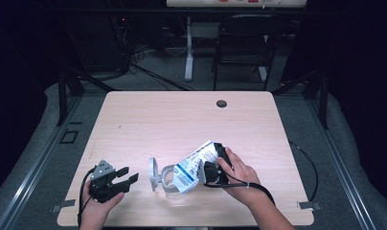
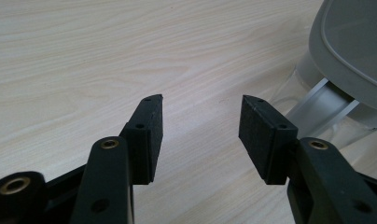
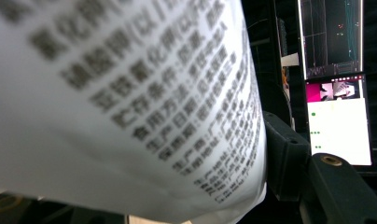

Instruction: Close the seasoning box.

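near the front edge of the table point(image 1: 182, 115), the right gripper point(image 1: 211, 168) clamps a white printed bag point(image 1: 194, 165), tilted mouth-down over a clear jar point(image 1: 171, 184) with its grey lid point(image 1: 153, 173) flipped open. the bag looks soft, light and crushable, so a grip near its top seems best. the left gripper point(image 1: 124, 176) hovers nearby, jaws spread and empty. the bag's contents are hidden, and its print is too blurred to read.
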{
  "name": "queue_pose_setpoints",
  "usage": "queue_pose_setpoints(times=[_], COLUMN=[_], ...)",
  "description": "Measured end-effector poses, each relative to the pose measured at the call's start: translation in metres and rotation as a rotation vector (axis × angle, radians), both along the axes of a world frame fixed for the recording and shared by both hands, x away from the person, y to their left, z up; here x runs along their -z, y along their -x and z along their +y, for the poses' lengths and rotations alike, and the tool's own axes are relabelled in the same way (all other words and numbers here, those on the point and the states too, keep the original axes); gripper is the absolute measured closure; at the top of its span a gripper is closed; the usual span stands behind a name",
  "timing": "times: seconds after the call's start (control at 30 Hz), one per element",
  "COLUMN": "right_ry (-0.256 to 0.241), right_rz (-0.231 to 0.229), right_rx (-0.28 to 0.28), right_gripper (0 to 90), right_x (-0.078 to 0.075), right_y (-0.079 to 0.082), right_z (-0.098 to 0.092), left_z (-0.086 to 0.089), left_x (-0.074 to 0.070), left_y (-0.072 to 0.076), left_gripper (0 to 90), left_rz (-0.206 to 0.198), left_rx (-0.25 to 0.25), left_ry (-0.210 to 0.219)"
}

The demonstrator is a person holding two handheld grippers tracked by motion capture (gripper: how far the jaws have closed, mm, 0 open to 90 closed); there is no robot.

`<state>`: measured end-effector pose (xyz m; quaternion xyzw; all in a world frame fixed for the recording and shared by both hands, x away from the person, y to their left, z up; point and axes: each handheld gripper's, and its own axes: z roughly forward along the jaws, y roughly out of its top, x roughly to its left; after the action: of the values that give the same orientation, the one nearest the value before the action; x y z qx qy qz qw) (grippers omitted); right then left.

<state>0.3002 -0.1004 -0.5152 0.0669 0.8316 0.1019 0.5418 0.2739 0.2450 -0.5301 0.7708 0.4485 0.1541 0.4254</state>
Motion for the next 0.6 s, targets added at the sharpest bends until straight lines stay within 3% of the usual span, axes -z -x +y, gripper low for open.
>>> queue_pose_setpoints(times=[0.6], right_ry=[0.031], right_rz=[-0.022], right_rx=[-0.009], right_gripper=[44.5], right_x=[-0.0023], right_y=[0.0008], right_z=[0.0016], left_z=[0.0004], left_x=[-0.0002], left_y=[-0.0001], left_gripper=[50.2], left_rz=[0.0], left_rx=[0.0], left_ry=[0.001])
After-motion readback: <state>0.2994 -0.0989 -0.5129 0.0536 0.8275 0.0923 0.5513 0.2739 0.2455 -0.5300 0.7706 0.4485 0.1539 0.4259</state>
